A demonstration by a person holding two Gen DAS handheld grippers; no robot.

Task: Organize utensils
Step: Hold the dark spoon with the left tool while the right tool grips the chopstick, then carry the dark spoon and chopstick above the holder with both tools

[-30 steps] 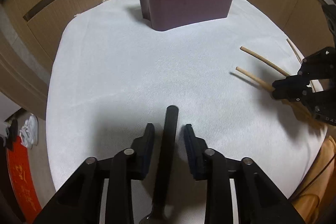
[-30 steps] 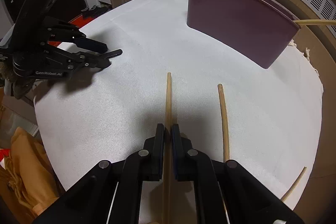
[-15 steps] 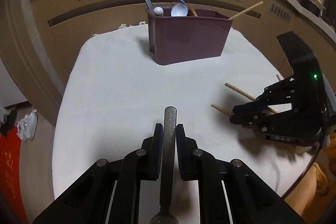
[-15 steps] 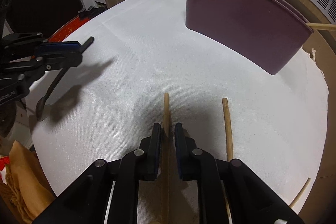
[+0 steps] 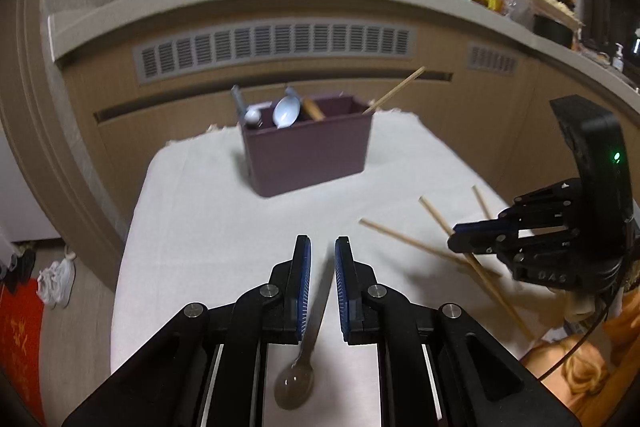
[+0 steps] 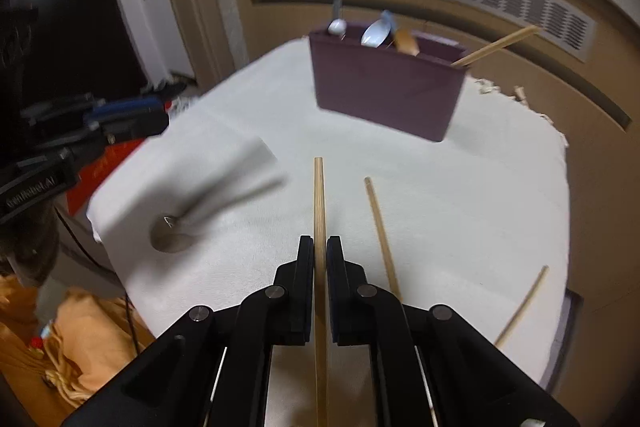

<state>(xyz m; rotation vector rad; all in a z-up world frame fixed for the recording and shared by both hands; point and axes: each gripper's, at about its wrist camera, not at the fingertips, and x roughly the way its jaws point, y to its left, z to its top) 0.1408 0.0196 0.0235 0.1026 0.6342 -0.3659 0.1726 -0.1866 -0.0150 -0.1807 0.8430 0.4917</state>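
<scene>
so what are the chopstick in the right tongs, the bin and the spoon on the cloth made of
Chopstick in the right tongs: likely bamboo or wood, given its pale tan, matte look and faint grain.
Bin: probably plastic, with smooth, uniform maroon walls and a dull sheen.
Spoon below the open left tongs: seemingly metal, dark grey with a glossy bowl, though motion blur leaves this uncertain.

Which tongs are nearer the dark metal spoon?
Left. The left tongs hang open directly over the dark metal spoon; the right tongs, shut on a wooden chopstick, sit off to its right.
</scene>
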